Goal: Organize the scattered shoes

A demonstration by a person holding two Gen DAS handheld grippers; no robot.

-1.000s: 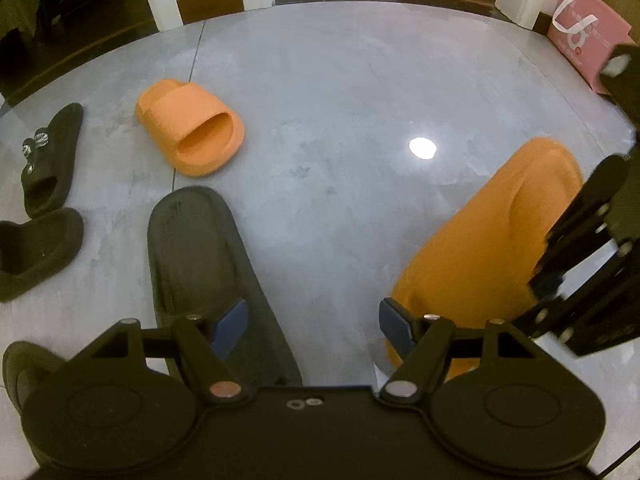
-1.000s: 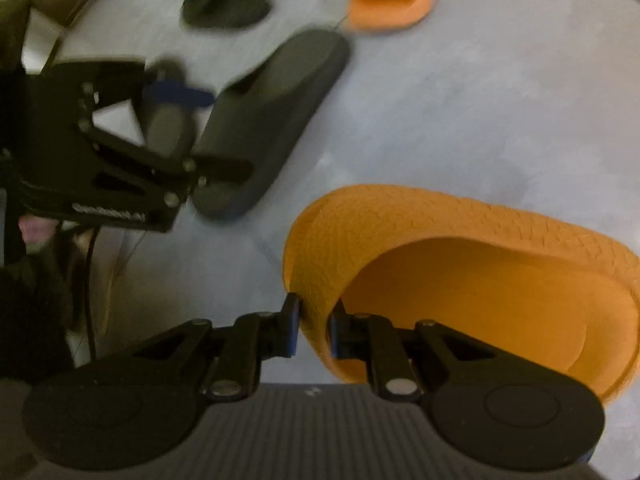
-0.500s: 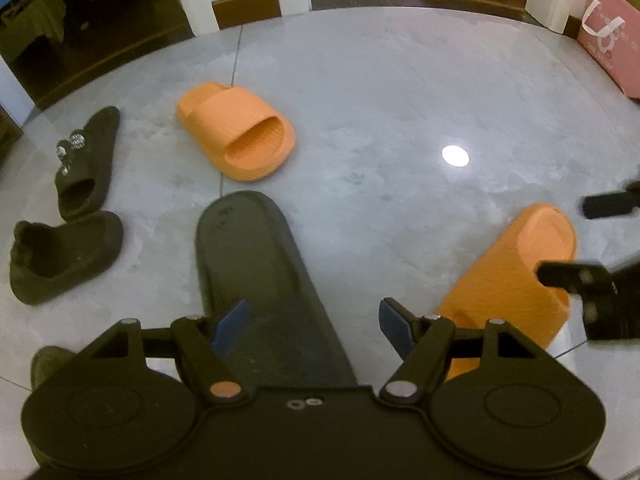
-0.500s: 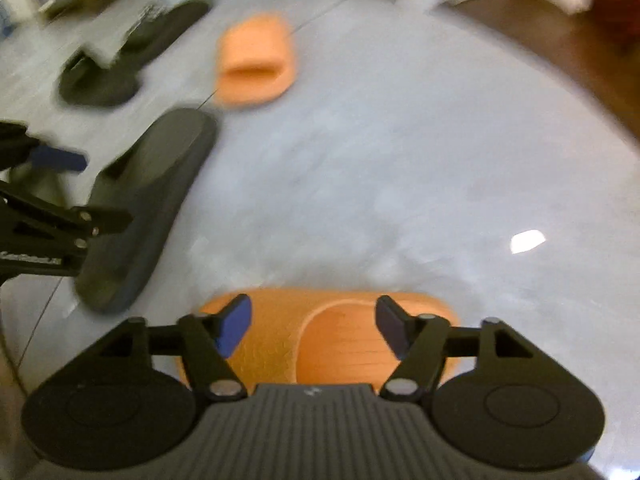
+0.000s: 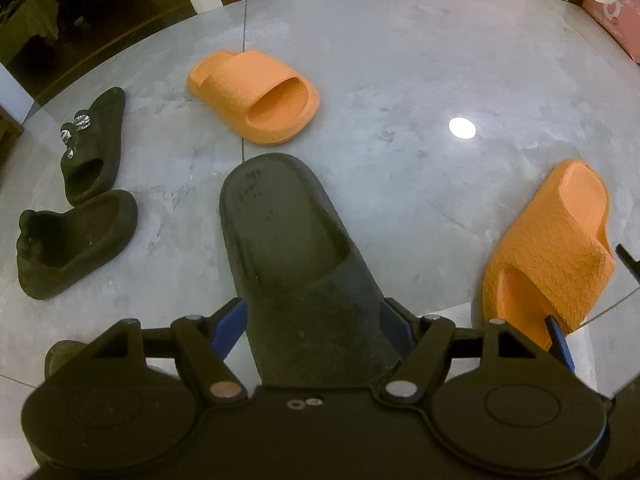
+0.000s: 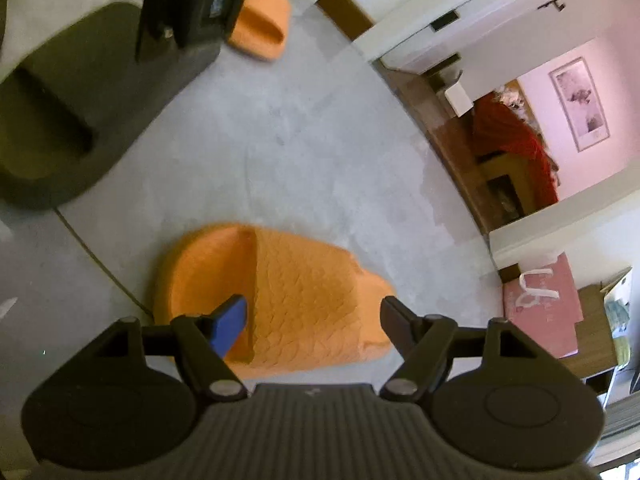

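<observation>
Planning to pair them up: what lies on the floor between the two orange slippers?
In the left wrist view, only bare grey marble floor lies between the far orange foam slipper and the near orange foam slipper.

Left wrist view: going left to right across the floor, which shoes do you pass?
Two small dark slippers, one with studs and one plain → far orange slide → big dark slide → near orange slide.
</observation>
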